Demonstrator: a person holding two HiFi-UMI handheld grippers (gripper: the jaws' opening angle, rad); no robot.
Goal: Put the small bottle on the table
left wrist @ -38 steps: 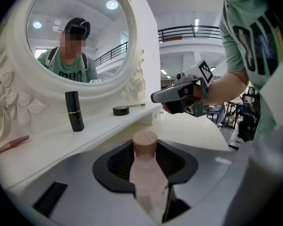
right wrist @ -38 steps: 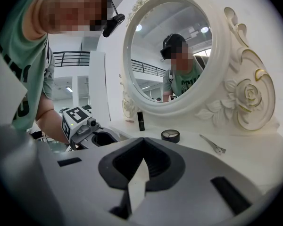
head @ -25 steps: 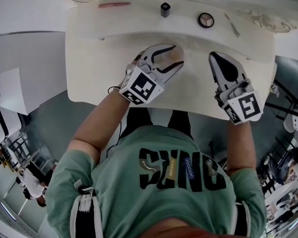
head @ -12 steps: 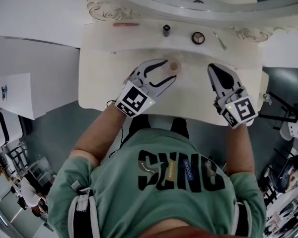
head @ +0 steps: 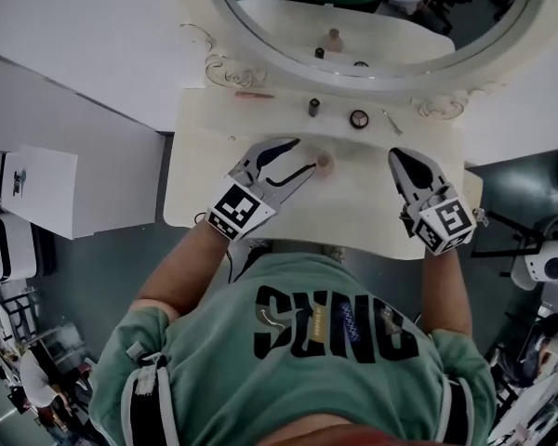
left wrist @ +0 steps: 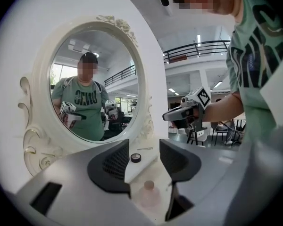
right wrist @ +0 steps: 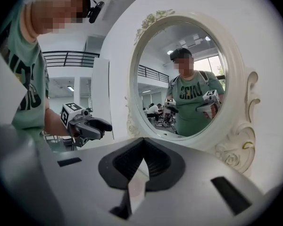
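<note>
Head view looks down on a person in a green shirt (head: 288, 360) standing at a cream dressing table (head: 353, 207). An oval mirror (head: 260, 17) in a carved white frame rises at the top of the frame.

Both grippers are held over the table top. The left gripper (head: 303, 156) sits left of centre with its jaws parted and nothing grasped. In the left gripper view (left wrist: 144, 154) the gap between the two dark pads is wide and shows the table surface through it. The right gripper (head: 400, 156) sits at centre right, well apart from the left one. Its jaws are pressed together at the tips and hold nothing. The right gripper view (right wrist: 142, 159) shows the pads meeting in a point, with only a sliver of table below them.

The small bottle (head: 324, 163), pale pink with a round cap, stands upright on the table just beside the tip of the left gripper's lower jaw. I cannot tell whether the jaw touches it. In the left gripper view the bottle (left wrist: 149, 194) appears low in the frame, within the gap between the jaws.

Along the back edge, near the mirror's base, lie smaller things. These are a round compact (head: 358, 118), a short dark tube (head: 313, 107), a pink stick (head: 254, 94) towards the upper left, and a thin metal tool (head: 392, 122).
</note>
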